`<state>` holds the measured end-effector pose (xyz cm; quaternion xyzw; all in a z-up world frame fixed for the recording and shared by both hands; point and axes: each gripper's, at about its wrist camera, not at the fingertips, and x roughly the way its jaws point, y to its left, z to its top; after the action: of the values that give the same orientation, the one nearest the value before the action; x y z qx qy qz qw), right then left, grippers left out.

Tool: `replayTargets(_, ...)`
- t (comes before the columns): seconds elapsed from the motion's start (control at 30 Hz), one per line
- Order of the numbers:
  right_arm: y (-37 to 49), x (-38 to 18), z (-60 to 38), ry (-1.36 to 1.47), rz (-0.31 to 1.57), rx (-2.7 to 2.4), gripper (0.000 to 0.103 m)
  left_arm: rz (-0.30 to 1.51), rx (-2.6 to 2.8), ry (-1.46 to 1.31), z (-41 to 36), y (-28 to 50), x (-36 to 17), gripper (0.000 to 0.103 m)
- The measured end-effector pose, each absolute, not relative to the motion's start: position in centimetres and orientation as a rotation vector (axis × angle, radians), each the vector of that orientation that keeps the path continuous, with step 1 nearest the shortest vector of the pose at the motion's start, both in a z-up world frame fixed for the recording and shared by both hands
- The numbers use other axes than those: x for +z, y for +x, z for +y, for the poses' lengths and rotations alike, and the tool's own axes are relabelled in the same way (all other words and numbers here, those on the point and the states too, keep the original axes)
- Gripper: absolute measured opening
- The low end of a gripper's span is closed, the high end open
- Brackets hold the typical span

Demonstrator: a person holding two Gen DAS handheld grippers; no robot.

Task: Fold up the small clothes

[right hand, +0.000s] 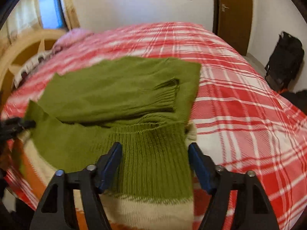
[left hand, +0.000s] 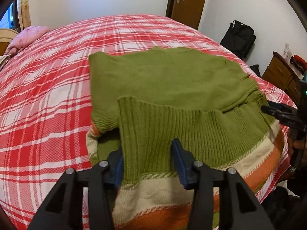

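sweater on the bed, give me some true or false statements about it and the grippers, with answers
1. The green sweater lies on a red and white plaid bedspread. True.
2. Both grippers are clamped shut on the fabric. False: the left gripper and the right gripper each have their fingers spread, with the ribbed hem between them.
3. A sleeve cuff lies folded across the sweater's body. True.
4. The sweater is plain green all over. False: cream and orange stripes show at the near end.
5. The wooden door stands wide open. False: it is closed.
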<state>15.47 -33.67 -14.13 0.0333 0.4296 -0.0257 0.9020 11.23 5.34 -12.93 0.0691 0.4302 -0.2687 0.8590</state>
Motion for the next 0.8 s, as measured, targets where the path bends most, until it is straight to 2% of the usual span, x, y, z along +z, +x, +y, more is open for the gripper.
replayTargets(0.07,15.4,-14.1,-33.3,0.039,0.874,-0.042,0.032,0.9,-0.562,0.138,5.3,11.4,-13.0,0.048)
replayTargets(0.1,15.3,-14.0,-33.2,0.058,0.876,-0.022,0.009,0.896,-0.566,0.131,5.4,11.4,-13.0,0.046)
replayTargets(0.17,14.9,-13.7,-32.8,0.049,0.871,-0.026,0.009,0.885,-0.567,0.125,5.4,11.3,-13.0,0.025)
replayTargets(0.2,14.5,-13.5,-32.4,0.027,0.865,-0.028,0.009,0.886,-0.575,0.121,5.4,11.2,-13.0,0.01)
replayTargets(0.5,10.4,-6.7,-30.9,0.046,0.683,-0.011,0.009,0.78,-0.572,0.029,7.4,8.5,-10.3,0.009)
replayTargets(0.8,13.2,-1.9,-30.5,0.003,0.591,-0.008,0.009,0.711,-0.535,-0.029,7.5,10.8,-6.1,0.009)
